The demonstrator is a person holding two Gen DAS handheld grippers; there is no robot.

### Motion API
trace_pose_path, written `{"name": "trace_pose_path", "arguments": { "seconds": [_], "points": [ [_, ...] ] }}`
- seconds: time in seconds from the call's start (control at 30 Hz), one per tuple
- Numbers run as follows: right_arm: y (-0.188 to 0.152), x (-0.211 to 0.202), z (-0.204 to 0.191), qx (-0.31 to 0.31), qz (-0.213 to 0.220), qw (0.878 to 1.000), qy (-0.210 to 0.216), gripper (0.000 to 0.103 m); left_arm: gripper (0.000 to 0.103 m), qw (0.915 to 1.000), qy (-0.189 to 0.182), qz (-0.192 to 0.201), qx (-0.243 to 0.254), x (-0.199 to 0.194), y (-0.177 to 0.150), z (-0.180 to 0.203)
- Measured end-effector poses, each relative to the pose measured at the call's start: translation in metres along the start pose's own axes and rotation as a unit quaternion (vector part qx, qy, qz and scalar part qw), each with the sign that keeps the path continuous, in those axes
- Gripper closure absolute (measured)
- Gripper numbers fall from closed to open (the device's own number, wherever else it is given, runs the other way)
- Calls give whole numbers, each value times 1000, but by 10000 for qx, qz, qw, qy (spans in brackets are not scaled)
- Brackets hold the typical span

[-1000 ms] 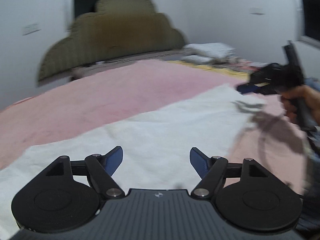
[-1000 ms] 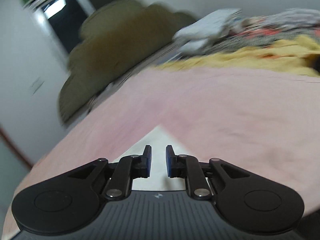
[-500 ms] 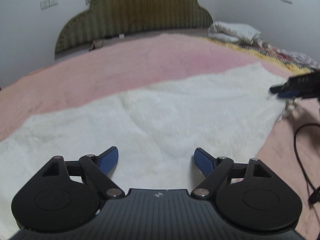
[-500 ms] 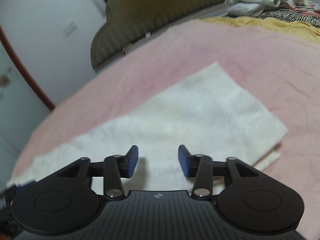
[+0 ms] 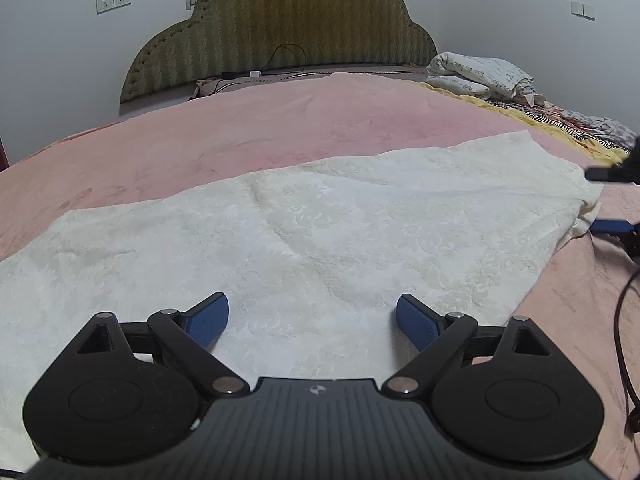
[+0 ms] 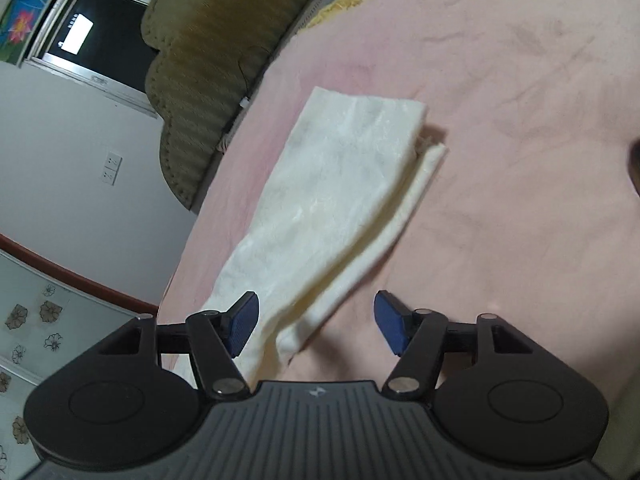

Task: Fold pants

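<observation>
The cream-white pants [image 5: 320, 216] lie flat, folded lengthwise, on a pink bedspread [image 5: 240, 128]. My left gripper [image 5: 312, 320] is open and empty, low over the near edge of the pants. In the right wrist view the pants [image 6: 332, 192] run as a long strip away from me, with a lower layer showing along the right edge. My right gripper [image 6: 316, 322] is open and empty above the near end of the strip; it also shows at the right edge of the left wrist view [image 5: 612, 200], beside the pants' far end.
An olive padded headboard [image 5: 280, 28] stands at the back wall. Folded bedding [image 5: 480, 74] and a yellow patterned blanket [image 5: 560, 124] lie at the right. A dark cable [image 5: 624, 340] hangs at the right. A window [image 6: 88, 28] and a flowered panel [image 6: 32, 320] are on the left.
My right gripper opened, let go of the pants and turned to look down along them. The pants now lie settled flat. My left gripper stayed open and lowered toward the fabric.
</observation>
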State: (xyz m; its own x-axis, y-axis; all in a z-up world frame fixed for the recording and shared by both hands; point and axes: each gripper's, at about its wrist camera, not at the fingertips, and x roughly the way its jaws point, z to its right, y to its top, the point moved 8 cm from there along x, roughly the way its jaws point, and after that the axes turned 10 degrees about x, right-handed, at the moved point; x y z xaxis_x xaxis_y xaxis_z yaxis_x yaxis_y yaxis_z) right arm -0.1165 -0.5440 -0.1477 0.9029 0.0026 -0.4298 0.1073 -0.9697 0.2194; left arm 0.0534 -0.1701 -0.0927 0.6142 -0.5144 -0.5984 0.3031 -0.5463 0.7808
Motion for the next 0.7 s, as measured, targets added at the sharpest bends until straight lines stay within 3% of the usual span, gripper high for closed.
{"name": "trace_pose_path", "arguments": {
  "seconds": [0.2,0.27,0.33,0.4,0.5,0.6,0.67,0.7],
  "points": [
    [44,28,0,290,910,9945,439,42,5,10000,44,-46,-36,1,0,-2],
    [56,37,3,299,1094,9931,311,51,5,10000,51,-56,-43,1,0,-2],
    [64,45,9,271,1145,9930,78,86,5,10000,32,-47,-73,1,1,-2],
    [68,49,14,434,1100,9928,181,88,8,9998,45,12,-175,0,3,-6],
    [69,44,-5,-68,1228,9923,157,89,12,9978,125,232,-609,-8,9,-23],
    [59,39,-54,-1204,1372,9831,140,89,10,9843,-404,593,-1614,-21,20,-47],
    [35,37,-94,-2355,1401,9617,59,89,10,9615,-983,737,-2458,-23,24,-62],
    [14,37,-115,-3085,1397,9409,11,89,10,9457,-1301,780,-2874,-22,24,-68]
  ]
}}
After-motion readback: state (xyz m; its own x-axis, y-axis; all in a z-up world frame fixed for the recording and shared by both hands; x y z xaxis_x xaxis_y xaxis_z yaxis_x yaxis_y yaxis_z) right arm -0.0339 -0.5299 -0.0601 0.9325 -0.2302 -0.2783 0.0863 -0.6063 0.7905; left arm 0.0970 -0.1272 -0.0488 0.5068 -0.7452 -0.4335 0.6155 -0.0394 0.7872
